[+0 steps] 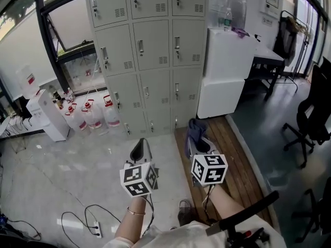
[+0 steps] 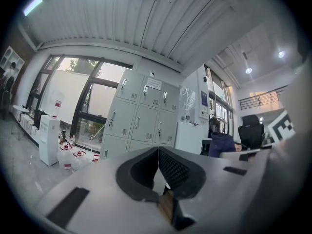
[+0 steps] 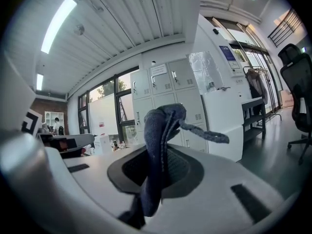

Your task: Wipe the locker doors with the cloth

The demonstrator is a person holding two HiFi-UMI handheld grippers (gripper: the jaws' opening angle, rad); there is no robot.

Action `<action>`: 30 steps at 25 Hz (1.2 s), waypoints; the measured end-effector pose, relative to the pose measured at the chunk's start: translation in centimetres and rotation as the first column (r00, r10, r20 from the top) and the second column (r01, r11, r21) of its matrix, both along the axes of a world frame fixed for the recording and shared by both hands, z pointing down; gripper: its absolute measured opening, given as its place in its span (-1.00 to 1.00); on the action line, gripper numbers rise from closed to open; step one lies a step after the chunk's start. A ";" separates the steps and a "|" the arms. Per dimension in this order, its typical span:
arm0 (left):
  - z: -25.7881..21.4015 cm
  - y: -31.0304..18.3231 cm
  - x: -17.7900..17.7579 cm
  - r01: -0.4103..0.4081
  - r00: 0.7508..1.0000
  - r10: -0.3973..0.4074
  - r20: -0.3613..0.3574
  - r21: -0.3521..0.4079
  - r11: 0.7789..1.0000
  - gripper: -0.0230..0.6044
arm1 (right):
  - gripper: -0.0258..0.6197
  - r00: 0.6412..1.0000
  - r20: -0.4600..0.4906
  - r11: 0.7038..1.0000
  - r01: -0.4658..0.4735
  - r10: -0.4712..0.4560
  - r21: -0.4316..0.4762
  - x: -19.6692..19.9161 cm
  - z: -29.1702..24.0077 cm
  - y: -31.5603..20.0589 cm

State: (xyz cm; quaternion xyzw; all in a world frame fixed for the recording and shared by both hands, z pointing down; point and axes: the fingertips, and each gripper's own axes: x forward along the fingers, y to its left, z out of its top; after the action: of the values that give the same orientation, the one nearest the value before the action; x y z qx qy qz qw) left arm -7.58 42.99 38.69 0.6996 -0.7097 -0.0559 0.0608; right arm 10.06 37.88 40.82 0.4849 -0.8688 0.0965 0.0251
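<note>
1. Dark blue cloth (image 3: 157,130): pinched in the right gripper (image 3: 158,172), whose jaws are closed on its middle. One bunch stands above the jaws, a loose tail sticks out to their right, and the rest hangs below.
2. Left gripper (image 2: 157,167): jaws drawn together, tips meeting, nothing between them.
3. Locker doors (image 1: 150,45): a grey bank straight ahead of both sets of jaws, well apart from them. All the doors look closed. The cloth touches none of them.
4. Step in hand (judgement): approach. The cloth is in the grip and wiping has not begun.
5. Next move calls for carrying the right jaws forward until the standing bunch presses on a door panel, then stroking across it. The cloth is bunched, so little of its face would meet the door. The handles and vent slots could snag the tail.
6. Bounds: water jugs (image 1: 93,115) stand ahead and left of the left jaws. A white cabinet (image 1: 225,71) stands ahead and right of the right jaws.
</note>
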 end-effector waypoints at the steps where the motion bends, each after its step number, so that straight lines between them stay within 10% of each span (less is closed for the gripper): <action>1: 0.1 -0.7 -0.2 0.000 1.000 0.000 -0.001 -0.001 1.000 -0.90 | -0.79 1.000 -0.001 1.000 0.003 -0.003 0.000 -0.3 0.1 -0.7; 30: -2.2 -33.6 -3.5 0.069 0.997 -0.069 0.033 0.019 0.997 -0.90 | -0.79 0.995 0.013 0.995 0.096 -0.096 -0.010 -5.5 -0.9 -34.4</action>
State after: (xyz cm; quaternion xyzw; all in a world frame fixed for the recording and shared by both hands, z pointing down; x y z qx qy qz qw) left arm -11.13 9.40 36.53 0.6761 -0.7338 -0.0525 0.0404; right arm 4.52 3.43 39.88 0.4420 -0.8907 0.1030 0.0266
